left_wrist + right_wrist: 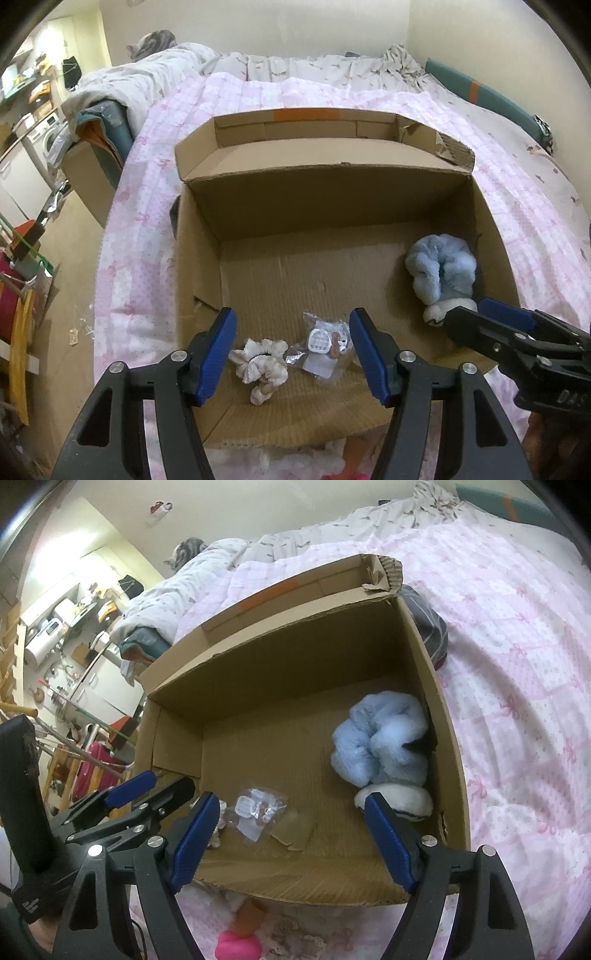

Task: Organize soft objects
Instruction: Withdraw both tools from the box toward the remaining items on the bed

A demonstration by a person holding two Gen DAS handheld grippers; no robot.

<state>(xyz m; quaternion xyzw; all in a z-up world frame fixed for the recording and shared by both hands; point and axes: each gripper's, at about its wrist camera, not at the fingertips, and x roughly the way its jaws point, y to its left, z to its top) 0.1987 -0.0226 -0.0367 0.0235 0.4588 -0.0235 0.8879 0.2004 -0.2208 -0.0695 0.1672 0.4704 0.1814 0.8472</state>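
Inside cardboard box point(491, 236) on bed point(535, 192): blue plush toy point(380, 734) against right wall, white scrunchie point(260, 363) and small plastic packet point(323, 341) near front edge. Left hand-held gripper point(293, 354) spread wide, nothing held, above scrunchie; right hand-held gripper point(290, 843) likewise wide and empty. Judged light, limp, compressible throughout; best pinched across scrunchie's bunched fabric, plush at thickest fold. Packet probably slippery.
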